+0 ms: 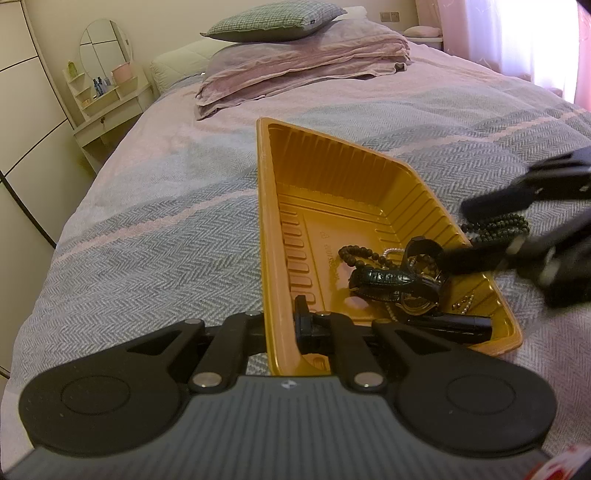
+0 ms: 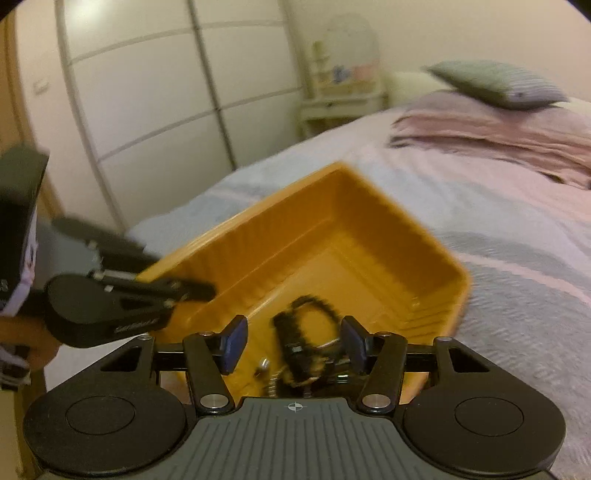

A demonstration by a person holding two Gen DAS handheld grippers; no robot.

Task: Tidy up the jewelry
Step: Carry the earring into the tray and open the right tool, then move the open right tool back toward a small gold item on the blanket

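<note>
A gold plastic tray (image 1: 280, 206) lies on the bed. My left gripper (image 1: 284, 321) is shut on the tray's near left rim. In the tray lie a black-strapped watch (image 1: 391, 280), a dark bead bracelet (image 1: 360, 254) and a small chain (image 1: 463, 302). My right gripper (image 1: 469, 229) comes in blurred from the right over the tray's right rim, with a black bead string (image 1: 498, 225) hanging at it. In the right wrist view the right gripper (image 2: 293, 341) is open above the tray (image 2: 332, 206), with a black beaded piece (image 2: 295, 332) blurred between its fingers (image 2: 234, 341). The left gripper (image 2: 192, 290) holds the rim there.
The bed (image 1: 147, 229) has a grey-and-pink striped cover. Folded pink bedding (image 1: 306, 70) and a grey pillow (image 1: 273, 20) lie at its head. A white vanity with a round mirror (image 1: 107, 85) and a white wardrobe (image 2: 147, 92) stand beside the bed.
</note>
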